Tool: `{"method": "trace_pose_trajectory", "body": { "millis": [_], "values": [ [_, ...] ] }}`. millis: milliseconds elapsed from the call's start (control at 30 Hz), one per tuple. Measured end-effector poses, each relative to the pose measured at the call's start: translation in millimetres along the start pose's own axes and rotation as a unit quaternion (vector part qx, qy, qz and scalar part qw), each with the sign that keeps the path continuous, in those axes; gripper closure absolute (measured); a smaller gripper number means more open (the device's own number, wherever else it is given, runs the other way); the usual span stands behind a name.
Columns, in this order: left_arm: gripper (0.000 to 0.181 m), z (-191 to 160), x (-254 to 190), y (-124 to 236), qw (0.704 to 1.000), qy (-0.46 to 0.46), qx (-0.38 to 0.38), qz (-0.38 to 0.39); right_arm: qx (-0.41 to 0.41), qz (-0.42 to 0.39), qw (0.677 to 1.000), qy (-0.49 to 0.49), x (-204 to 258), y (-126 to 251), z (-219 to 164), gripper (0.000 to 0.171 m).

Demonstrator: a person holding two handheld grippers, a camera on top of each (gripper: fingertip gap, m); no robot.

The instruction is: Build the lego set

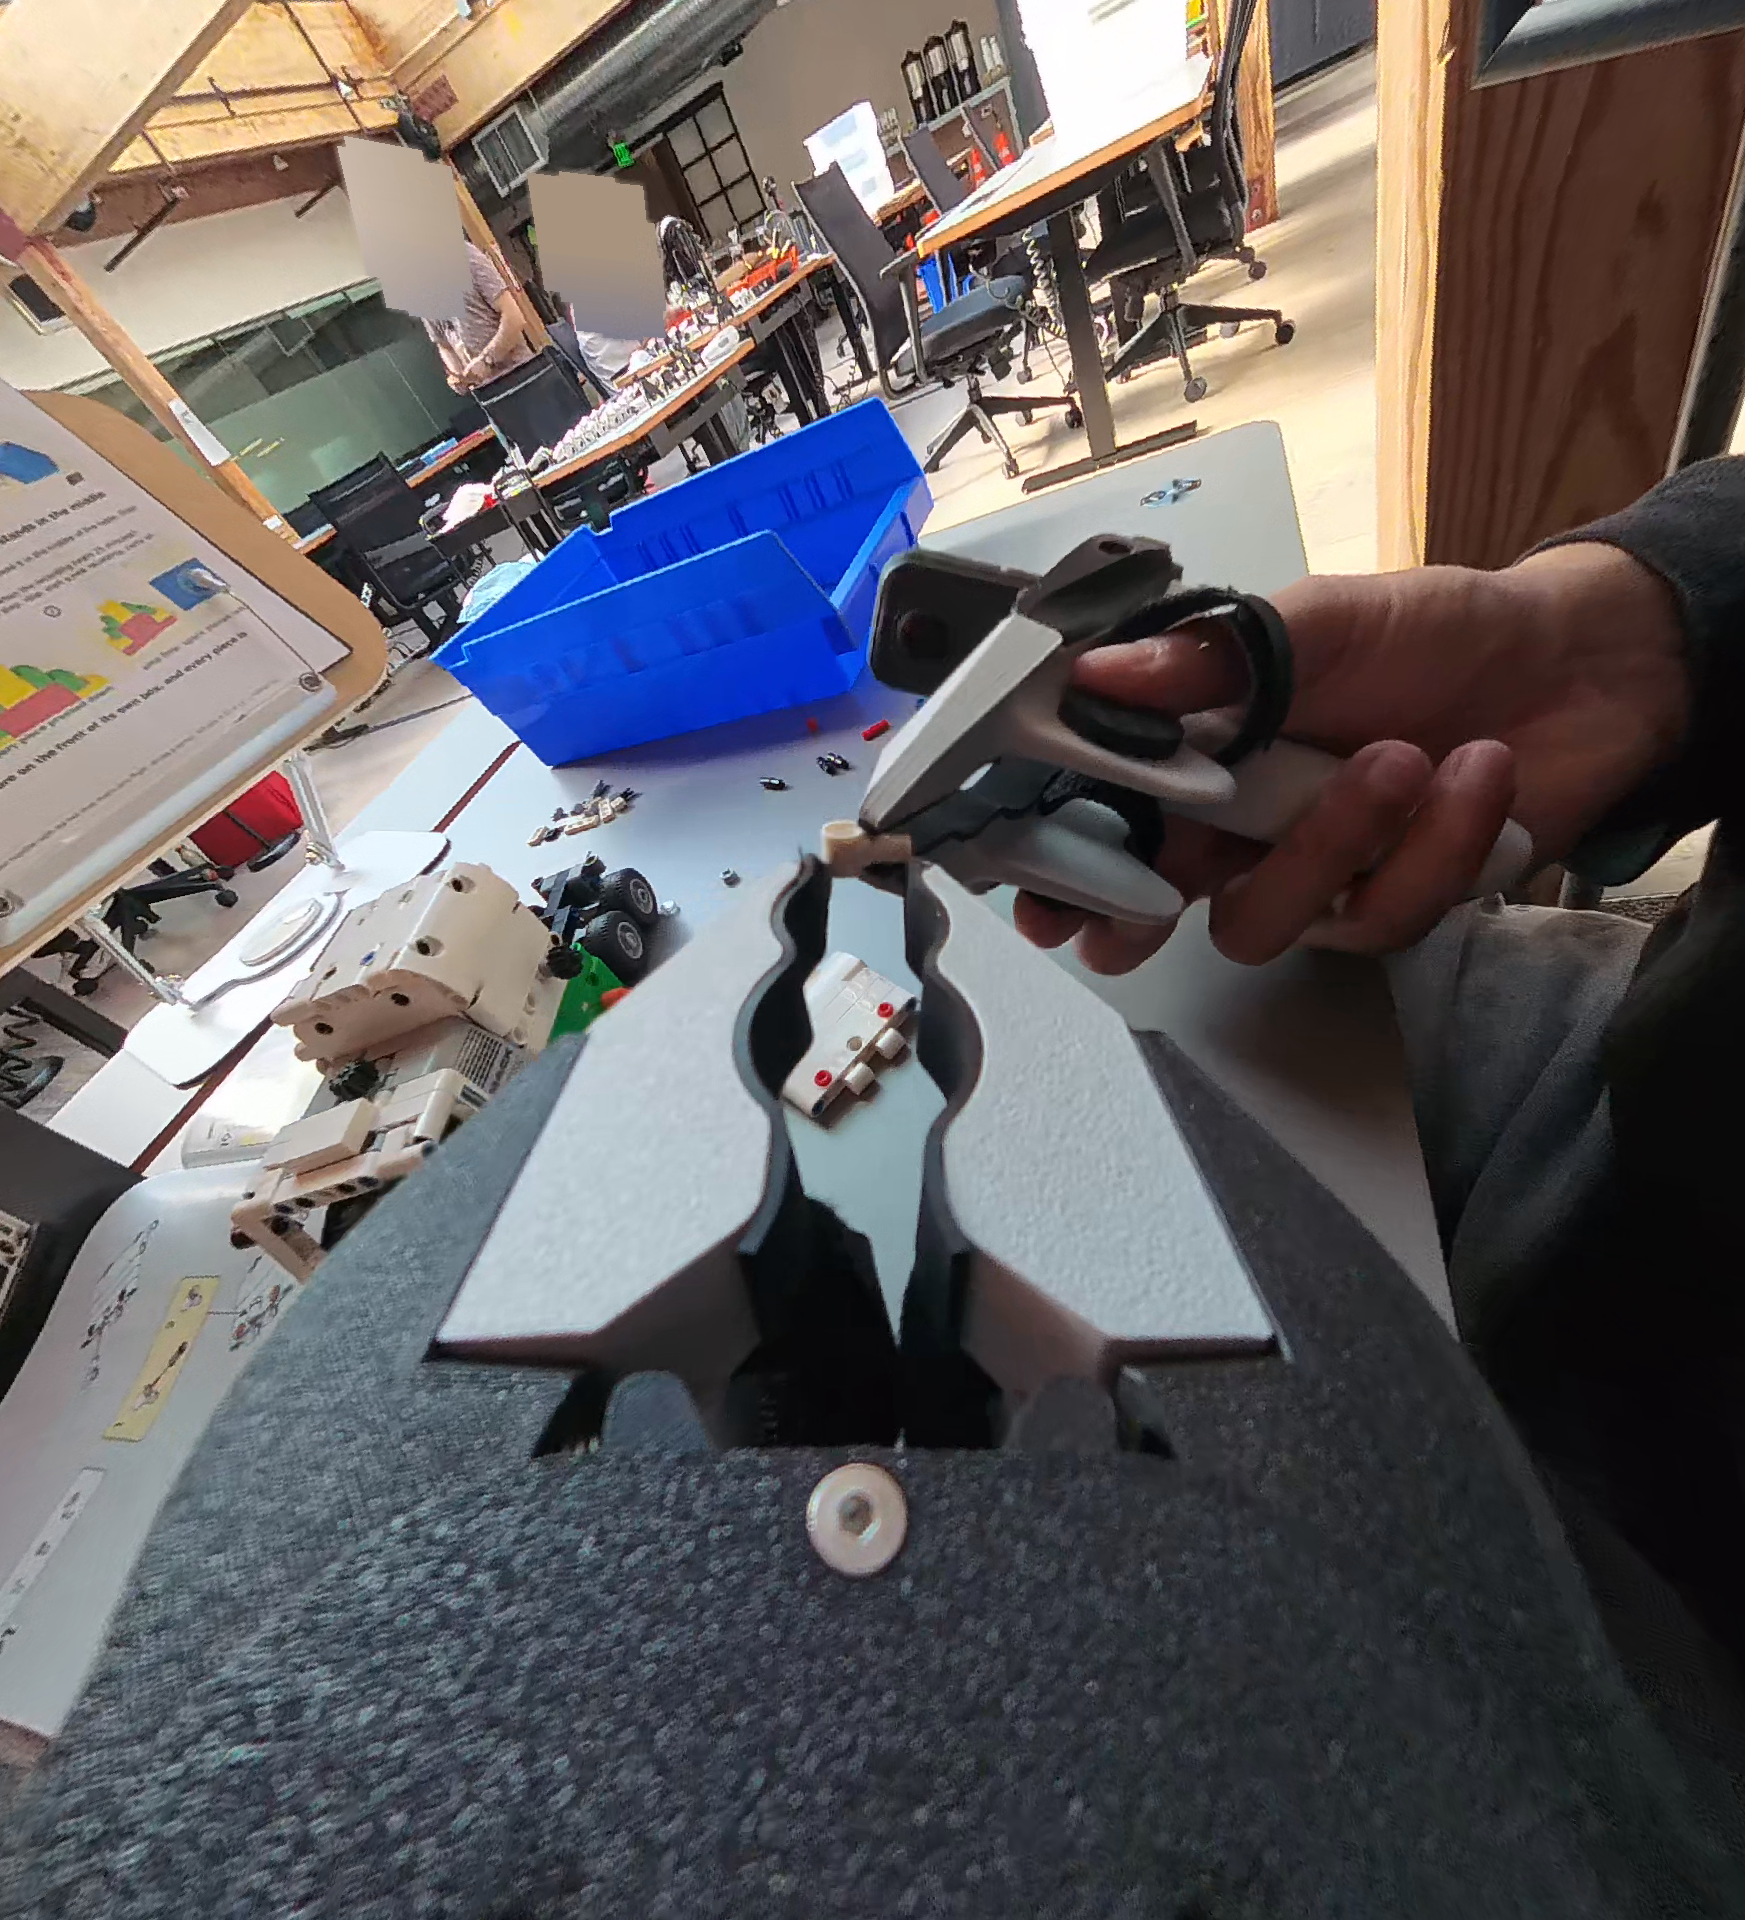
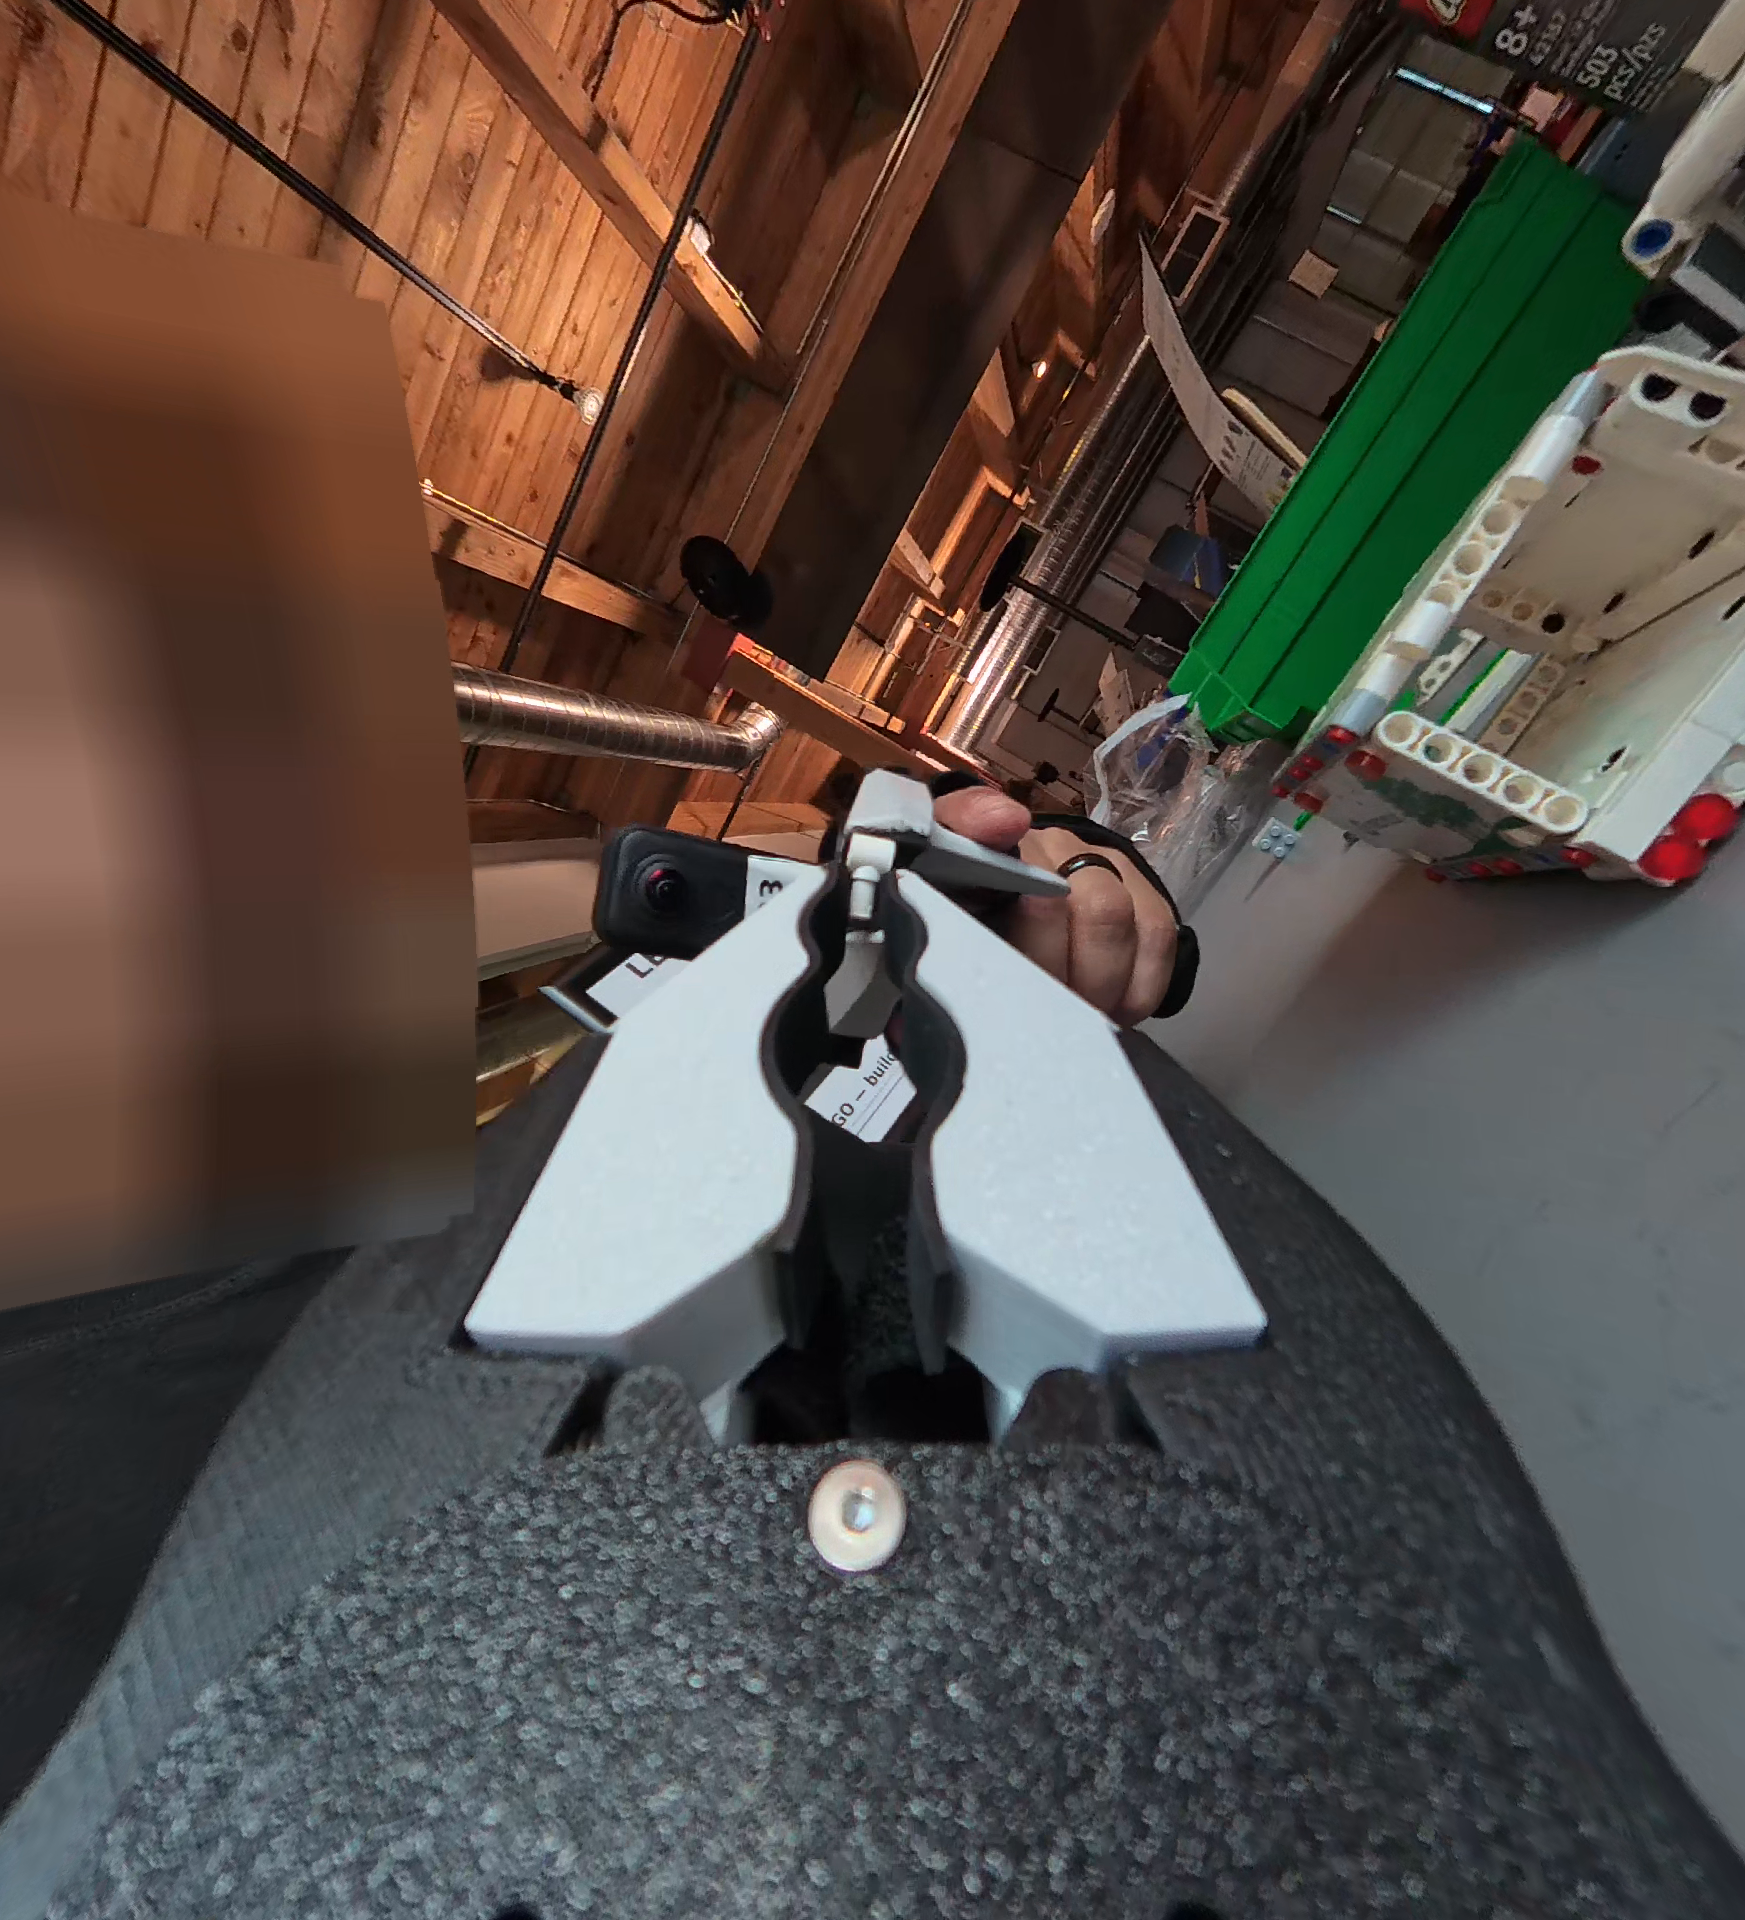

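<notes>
A small tan connector pin (image 1: 847, 840) is held in the air between both grippers, above the table. My right gripper (image 1: 883, 831) comes in from the right in a person's hand and is shut on one end of the pin. My left gripper (image 1: 860, 873) has its fingertips closed against the pin's two ends. In the right wrist view the pin (image 2: 863, 888) stands upright between my right gripper's (image 2: 863, 881) tips, with a left fingertip (image 2: 889, 805) on top of it. A small white block with red pins (image 1: 852, 1039) lies on the table below. The white truck model (image 1: 421, 966) stands at left.
A blue bin (image 1: 702, 613) sits behind several loose small parts (image 1: 587, 821). An instruction booklet (image 1: 120, 1403) lies at lower left and an instruction stand (image 1: 68, 644) rises at left. In the right wrist view the truck (image 2: 1574, 644), a green bin (image 2: 1398, 447) and a plastic bag (image 2: 1159, 769) stand at right. My left and right fingertips are right by each other. From the left gripper's tips to the white truck model (image 1: 421, 966) is close to 15 cm.
</notes>
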State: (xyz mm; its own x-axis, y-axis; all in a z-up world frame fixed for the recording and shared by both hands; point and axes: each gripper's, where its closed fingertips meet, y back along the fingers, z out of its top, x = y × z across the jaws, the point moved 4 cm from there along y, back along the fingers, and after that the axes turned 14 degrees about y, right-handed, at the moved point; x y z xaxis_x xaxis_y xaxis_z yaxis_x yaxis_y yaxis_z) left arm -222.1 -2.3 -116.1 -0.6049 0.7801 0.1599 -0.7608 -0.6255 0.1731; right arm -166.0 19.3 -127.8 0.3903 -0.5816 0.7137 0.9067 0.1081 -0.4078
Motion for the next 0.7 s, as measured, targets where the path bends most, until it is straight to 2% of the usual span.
{"method": "trace_pose_trajectory", "body": {
  "millis": [67,200,300,533,700],
  "values": [
    [0.176,-3,0,-1,1.0,0.002,0.006,-0.002,0.015,-0.013,1.0,0.022,-1,1,2,0.165],
    [0.175,-7,0,-3,1.0,-0.014,0.017,0.006,0.077,-0.062,0.99,0.104,-2,3,1,0.166],
    [0.174,-8,0,-4,1.0,-0.001,0.019,0.005,0.095,-0.07,0.986,0.116,-1,5,2,0.168],
    [0.165,-10,5,-7,0.997,0.07,0.017,0.018,0.027,-0.125,0.977,0.173,-4,14,17,0.169],
    [0.163,-5,3,-15,0.994,0.103,-0.008,0.041,0.001,-0.172,0.966,0.193,-9,11,14,0.169]
  ]
}}
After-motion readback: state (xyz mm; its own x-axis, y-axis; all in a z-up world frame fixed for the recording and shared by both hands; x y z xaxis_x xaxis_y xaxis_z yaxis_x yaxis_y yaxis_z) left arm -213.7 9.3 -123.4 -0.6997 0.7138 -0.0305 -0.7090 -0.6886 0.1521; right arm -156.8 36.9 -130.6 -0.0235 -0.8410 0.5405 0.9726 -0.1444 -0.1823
